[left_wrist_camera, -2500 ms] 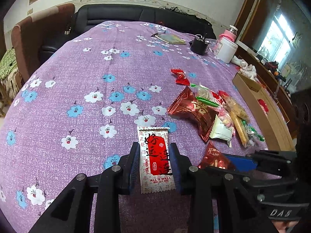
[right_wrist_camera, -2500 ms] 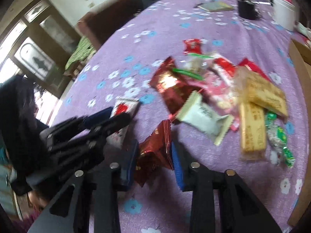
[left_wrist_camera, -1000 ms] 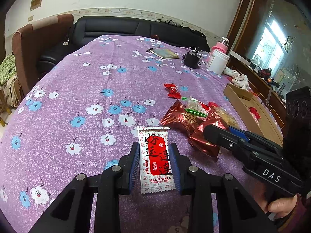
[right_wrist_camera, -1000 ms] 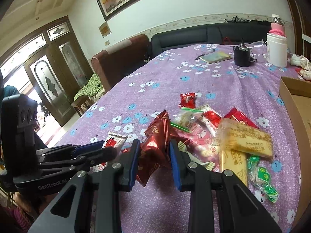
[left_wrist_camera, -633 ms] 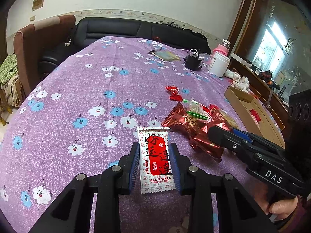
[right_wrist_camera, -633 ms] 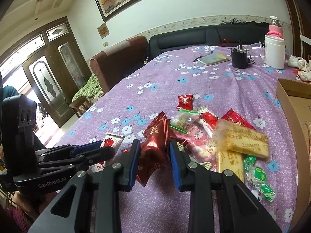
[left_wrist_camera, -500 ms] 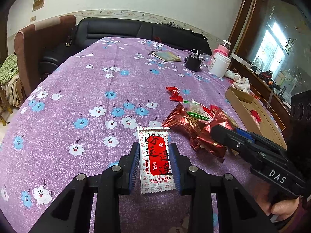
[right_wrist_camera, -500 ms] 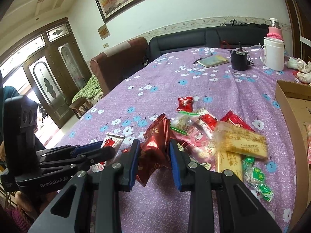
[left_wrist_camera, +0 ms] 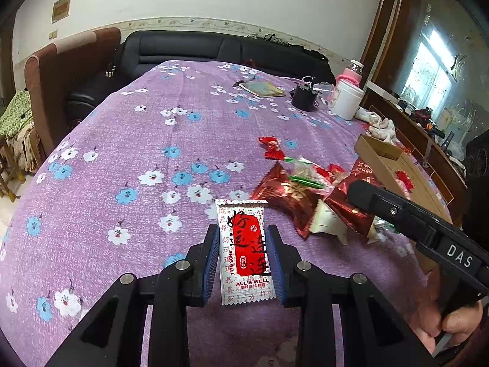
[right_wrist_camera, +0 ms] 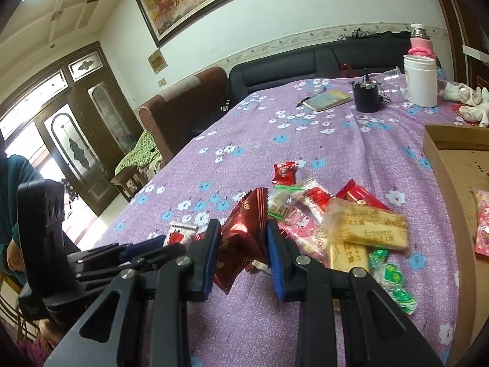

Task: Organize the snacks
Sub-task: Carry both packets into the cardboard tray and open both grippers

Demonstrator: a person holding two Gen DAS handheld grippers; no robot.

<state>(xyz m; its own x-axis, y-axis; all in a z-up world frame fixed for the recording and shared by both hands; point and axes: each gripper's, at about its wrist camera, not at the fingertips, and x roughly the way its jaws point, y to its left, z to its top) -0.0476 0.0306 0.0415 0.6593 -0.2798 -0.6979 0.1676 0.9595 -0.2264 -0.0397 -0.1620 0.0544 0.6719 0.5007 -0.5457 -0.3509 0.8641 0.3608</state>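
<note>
Our left gripper (left_wrist_camera: 243, 258) is clamped on a white sachet with a red label (left_wrist_camera: 244, 250), held upright between its blue pads above the purple flowered tablecloth (left_wrist_camera: 128, 153). Our right gripper (right_wrist_camera: 243, 244) pinches a crinkled red foil packet (right_wrist_camera: 244, 238), lifted clear of the cloth. We see the remaining snacks heaped just beyond it: yellow biscuit packs (right_wrist_camera: 366, 232), a pink cartoon packet (right_wrist_camera: 302, 223), green sweets (right_wrist_camera: 394, 284) and a small red candy (right_wrist_camera: 284, 171). At the right edge lies an open cardboard box (right_wrist_camera: 440, 165) with a pink packet (right_wrist_camera: 483, 229) inside.
</note>
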